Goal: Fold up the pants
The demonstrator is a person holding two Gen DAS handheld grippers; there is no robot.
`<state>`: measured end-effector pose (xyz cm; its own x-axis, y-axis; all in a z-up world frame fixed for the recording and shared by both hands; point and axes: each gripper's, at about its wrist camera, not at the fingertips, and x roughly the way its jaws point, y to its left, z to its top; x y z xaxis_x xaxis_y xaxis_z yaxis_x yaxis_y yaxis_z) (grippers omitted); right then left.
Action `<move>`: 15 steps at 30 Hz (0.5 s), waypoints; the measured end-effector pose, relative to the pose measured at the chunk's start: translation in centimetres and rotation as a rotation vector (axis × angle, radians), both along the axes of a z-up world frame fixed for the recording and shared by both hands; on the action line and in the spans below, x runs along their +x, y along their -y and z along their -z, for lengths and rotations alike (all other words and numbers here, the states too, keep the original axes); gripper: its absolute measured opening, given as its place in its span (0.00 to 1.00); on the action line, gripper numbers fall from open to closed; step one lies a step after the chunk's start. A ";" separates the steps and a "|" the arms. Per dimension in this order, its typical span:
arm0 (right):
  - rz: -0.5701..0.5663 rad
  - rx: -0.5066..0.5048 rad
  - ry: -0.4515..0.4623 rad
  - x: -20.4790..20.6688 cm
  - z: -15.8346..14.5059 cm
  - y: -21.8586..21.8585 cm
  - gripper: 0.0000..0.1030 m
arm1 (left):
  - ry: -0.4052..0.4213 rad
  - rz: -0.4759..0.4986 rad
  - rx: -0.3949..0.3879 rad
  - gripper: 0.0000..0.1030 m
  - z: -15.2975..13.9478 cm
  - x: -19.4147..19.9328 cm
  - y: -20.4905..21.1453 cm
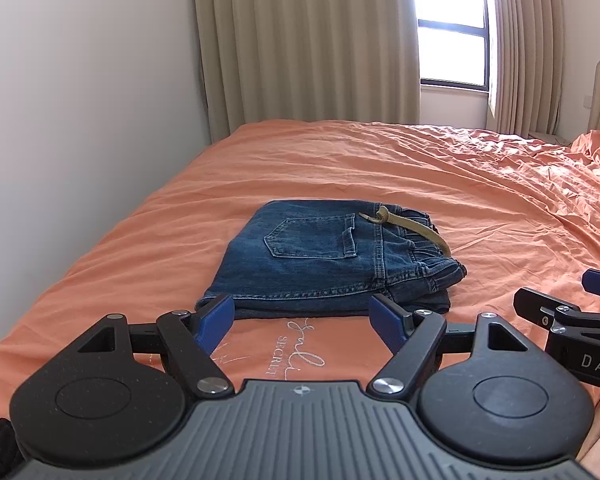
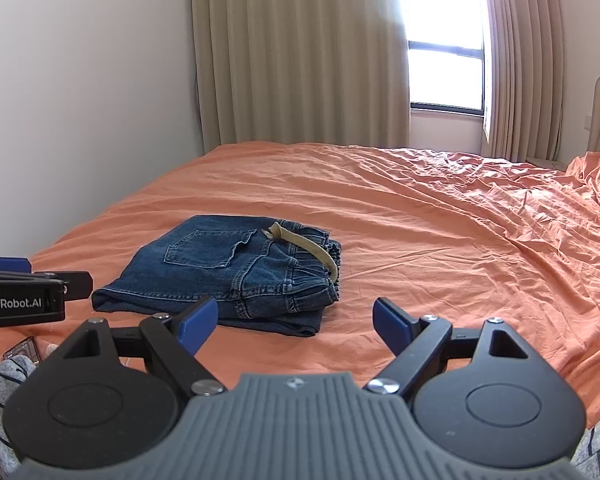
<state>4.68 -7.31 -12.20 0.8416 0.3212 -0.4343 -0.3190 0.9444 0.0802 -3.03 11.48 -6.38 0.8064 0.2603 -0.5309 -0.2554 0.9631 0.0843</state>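
The folded jeans (image 1: 332, 256) lie as a compact denim bundle on the orange bedsheet (image 1: 460, 184), back pocket up, with a khaki drawstring (image 1: 416, 228) trailing loose across the elastic waistband. The fold looks finished, so the likely trouble is disturbance: a blue fingertip catching the near hem on the way past could drag the top layer open, and the loose drawstring could snag and pull the waistband askew. The soft, wrinkled sheet could also let the stack slump if pressed. The left hand-held gripper (image 1: 304, 318) hovers just short of the near edge, jaws spread wide, holding nothing. The right hand-held gripper (image 2: 296, 318) is likewise wide and empty, beside the bundle's right corner.
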 end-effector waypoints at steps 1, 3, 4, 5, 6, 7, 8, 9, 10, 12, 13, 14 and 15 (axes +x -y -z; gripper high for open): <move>0.001 0.001 0.001 0.0 0.0 0.0 0.79 | 0.001 -0.001 -0.001 0.87 0.0 0.0 0.0; 0.002 0.002 0.003 -0.1 -0.1 0.1 0.79 | 0.002 0.002 0.001 0.87 0.0 0.0 0.0; 0.003 0.002 0.004 -0.2 -0.1 0.1 0.79 | 0.003 0.004 0.001 0.87 0.0 0.1 -0.2; 0.004 0.003 0.006 -0.2 -0.1 0.1 0.79 | 0.004 0.004 0.001 0.87 -0.1 0.1 -0.2; 0.004 0.003 0.007 -0.3 -0.1 0.0 0.79 | 0.005 0.006 0.001 0.87 -0.1 0.1 -0.2; 0.003 0.004 0.007 -0.3 -0.1 0.0 0.79 | 0.006 0.006 0.001 0.87 -0.1 0.1 -0.2; 0.004 0.003 0.007 -0.3 -0.2 0.0 0.79 | 0.005 0.006 0.002 0.87 -0.1 0.0 -0.2; 0.004 0.003 0.007 -0.3 -0.2 0.0 0.79 | 0.006 0.007 0.002 0.87 -0.1 0.0 -0.2; 0.003 0.004 0.007 -0.3 -0.2 0.0 0.79 | 0.006 0.007 0.002 0.87 -0.1 0.0 -0.2; 0.004 0.004 0.007 -0.3 -0.1 0.0 0.79 | 0.005 0.006 0.002 0.87 -0.1 0.0 -0.1; 0.004 0.004 0.008 -0.4 -0.2 0.0 0.79 | 0.006 0.007 0.002 0.87 -0.1 0.0 -0.1; 0.004 0.004 0.008 -0.4 -0.2 0.0 0.79 | 0.006 0.007 0.002 0.87 -0.1 0.0 -0.1; 0.004 0.005 0.008 -0.4 -0.2 0.0 0.79 | 0.005 0.006 0.002 0.87 -0.1 0.0 -0.1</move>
<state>4.27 -7.33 -11.97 0.8464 0.3198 -0.4258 -0.3160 0.9452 0.0820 -3.04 11.58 -6.30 0.8109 0.2562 -0.5261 -0.2498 0.9646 0.0847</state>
